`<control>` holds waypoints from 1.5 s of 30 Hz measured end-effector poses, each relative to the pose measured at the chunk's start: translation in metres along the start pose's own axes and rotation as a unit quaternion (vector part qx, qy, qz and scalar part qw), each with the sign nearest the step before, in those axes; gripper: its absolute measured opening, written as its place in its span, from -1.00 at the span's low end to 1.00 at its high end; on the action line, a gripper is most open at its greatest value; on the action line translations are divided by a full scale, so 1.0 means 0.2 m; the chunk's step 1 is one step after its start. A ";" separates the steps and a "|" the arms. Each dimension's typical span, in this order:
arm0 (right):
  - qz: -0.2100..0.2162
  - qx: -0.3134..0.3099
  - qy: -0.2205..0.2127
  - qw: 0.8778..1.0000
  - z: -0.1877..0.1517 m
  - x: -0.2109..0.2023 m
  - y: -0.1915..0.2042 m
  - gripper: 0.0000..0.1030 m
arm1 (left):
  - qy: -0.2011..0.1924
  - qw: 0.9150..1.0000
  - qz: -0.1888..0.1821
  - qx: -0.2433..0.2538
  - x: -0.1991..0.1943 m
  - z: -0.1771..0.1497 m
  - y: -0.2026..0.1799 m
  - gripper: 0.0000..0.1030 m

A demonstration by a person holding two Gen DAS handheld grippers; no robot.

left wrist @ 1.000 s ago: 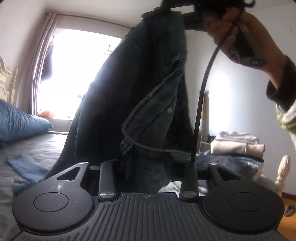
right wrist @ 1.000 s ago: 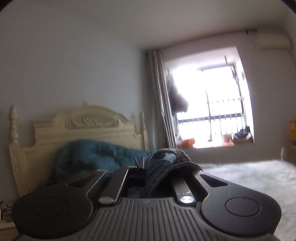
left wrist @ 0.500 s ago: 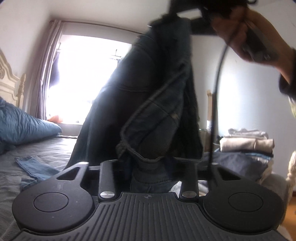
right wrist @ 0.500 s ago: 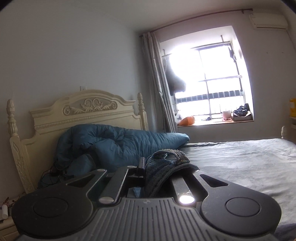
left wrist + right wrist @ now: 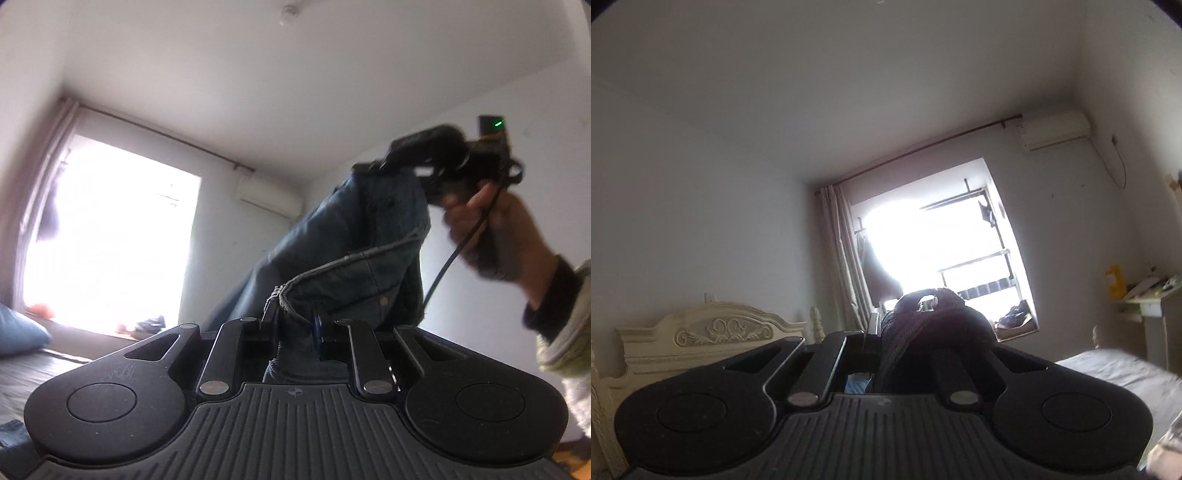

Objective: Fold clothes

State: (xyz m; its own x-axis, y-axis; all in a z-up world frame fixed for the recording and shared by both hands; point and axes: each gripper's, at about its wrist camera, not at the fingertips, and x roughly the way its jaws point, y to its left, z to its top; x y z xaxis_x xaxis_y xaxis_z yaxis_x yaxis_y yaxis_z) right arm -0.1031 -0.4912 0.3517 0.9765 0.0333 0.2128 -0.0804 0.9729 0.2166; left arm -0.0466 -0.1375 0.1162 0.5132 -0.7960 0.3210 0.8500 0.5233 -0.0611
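With the left claw pinching the jeans at the waistband and the right claw clamped on another part of the denim high in the air, I would keep both grips firm and lower the garment flat onto the bed, away from the headboard.

text: none legible | labels: none | numbers: none

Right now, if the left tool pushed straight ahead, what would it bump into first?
The jeans it already grips: the left tool is shut on them, and denim hangs directly ahead, up to the right tool.
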 end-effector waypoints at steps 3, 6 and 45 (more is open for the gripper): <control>-0.016 -0.019 0.062 0.998 -0.10 0.16 0.03 -0.88 | 0.017 0.999 0.003 -0.028 -0.04 -0.11 0.04 -0.69; -0.021 -0.026 0.135 0.990 -0.29 0.43 0.09 -0.88 | 0.047 0.995 0.031 -0.079 -0.11 -0.23 0.18 -0.69; 0.286 0.155 0.442 0.836 -1.78 2.12 1.26 0.35 | 0.141 0.859 0.392 -0.298 -1.10 -0.50 1.60 0.18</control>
State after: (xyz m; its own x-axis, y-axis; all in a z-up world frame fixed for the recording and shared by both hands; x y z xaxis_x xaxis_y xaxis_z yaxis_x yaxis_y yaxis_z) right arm 0.3610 -0.1498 0.1568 0.5146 0.7627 -0.3917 -0.4992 0.6380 0.5863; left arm 0.1247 0.1742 -0.0684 0.8924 -0.3564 -0.2767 0.0966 0.7500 -0.6544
